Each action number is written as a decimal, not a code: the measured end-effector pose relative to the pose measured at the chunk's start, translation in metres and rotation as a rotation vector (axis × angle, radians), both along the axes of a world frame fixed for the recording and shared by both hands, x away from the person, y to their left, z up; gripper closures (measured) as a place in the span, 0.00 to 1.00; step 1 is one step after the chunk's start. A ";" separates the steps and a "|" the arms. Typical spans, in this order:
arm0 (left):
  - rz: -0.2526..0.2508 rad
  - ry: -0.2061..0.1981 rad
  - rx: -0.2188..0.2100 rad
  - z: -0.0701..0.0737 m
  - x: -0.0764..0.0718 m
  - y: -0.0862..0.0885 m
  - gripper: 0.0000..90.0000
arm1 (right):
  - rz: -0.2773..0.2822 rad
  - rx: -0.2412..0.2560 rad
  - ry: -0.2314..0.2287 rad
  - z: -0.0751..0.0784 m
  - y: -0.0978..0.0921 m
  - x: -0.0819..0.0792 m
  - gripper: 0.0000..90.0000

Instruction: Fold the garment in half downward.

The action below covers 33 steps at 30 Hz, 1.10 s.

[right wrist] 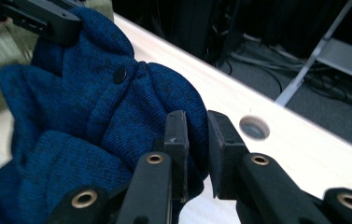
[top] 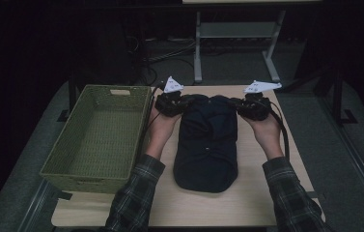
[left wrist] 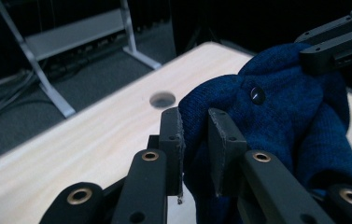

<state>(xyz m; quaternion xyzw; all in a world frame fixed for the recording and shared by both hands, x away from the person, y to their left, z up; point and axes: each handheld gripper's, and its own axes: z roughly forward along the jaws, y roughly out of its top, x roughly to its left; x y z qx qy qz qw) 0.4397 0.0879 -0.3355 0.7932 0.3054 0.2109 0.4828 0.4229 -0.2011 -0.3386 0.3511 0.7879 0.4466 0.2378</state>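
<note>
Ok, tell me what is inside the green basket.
The green basket shows only its own woven floor, with nothing lying in it. The strip just behind its near wall is hidden by that wall. The blue sweater lies beside it on the table.

No text, label, brand, number or sign can be read in any of the views. The grey plates on top of the two grippers carry small dark marks in the high view, but they are too small to make out.
</note>
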 end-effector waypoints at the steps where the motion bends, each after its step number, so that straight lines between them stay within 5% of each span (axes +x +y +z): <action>1: -0.004 -0.006 0.000 0.003 -0.003 0.001 0.85 | 0.000 0.000 0.000 0.000 0.000 0.000 0.87; 5: -0.034 -0.032 0.000 0.000 -0.023 0.006 0.85 | 0.012 0.034 -0.024 0.002 -0.002 -0.016 0.87; 10: -0.068 -0.042 0.021 -0.014 -0.049 0.008 0.85 | 0.033 0.065 -0.004 -0.019 -0.003 -0.043 0.87; 19: -0.103 0.029 0.041 -0.039 -0.073 0.014 0.85 | 0.068 0.085 0.077 -0.049 -0.003 -0.070 0.87; 25: -0.133 0.067 0.107 -0.043 -0.086 0.017 0.85 | 0.077 0.087 0.128 -0.054 -0.001 -0.085 0.87; 33: -0.165 0.123 0.141 -0.059 -0.107 0.018 0.85 | 0.090 0.065 0.201 -0.067 0.004 -0.109 0.87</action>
